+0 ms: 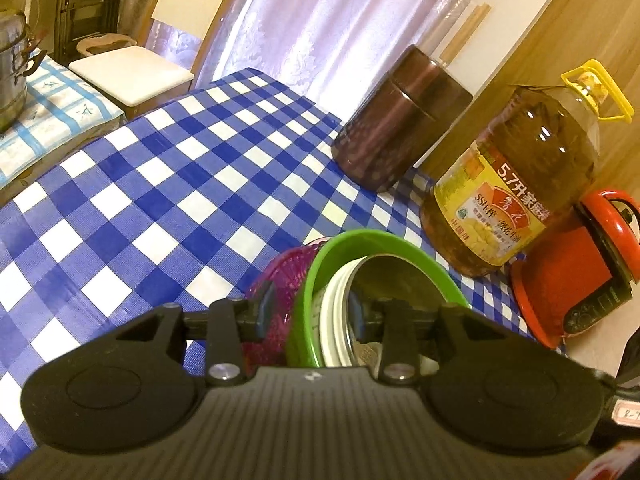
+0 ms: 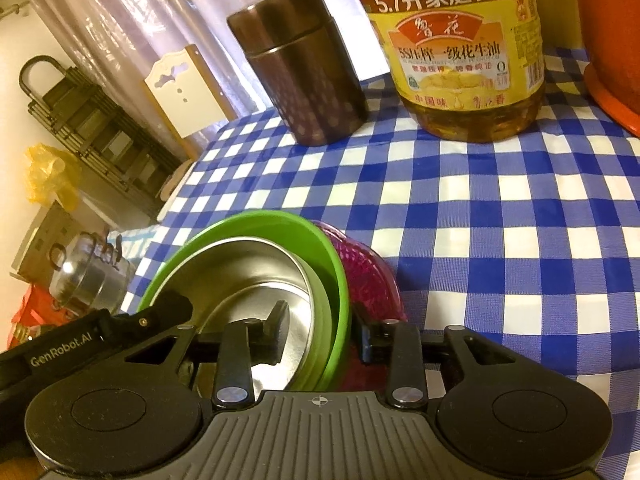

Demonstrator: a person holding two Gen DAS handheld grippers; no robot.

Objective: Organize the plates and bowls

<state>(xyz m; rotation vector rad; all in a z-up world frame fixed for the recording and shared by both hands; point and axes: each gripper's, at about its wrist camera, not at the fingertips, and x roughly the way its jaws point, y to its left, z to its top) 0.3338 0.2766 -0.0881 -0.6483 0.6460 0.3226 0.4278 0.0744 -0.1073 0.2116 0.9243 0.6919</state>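
Now: both grippers clamp nested stack over checked tablecloth (image 2: 500, 208). Left gripper (image 1: 310, 310) and right gripper (image 2: 320, 336) each pinch green bowl (image 2: 256, 224) wall; steel bowl (image 2: 256, 280) inside, pink basket (image 2: 372, 276) outside. Next, likely: carry level, set down.

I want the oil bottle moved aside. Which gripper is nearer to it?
Hard to tell: the right gripper and the left gripper both straddle the stacked bowls' rims, with the oil bottle standing beyond.

Bowl (image 2: 256, 276) nested in larger bowl (image 2: 320, 240), basket (image 2: 372, 276) outermost.
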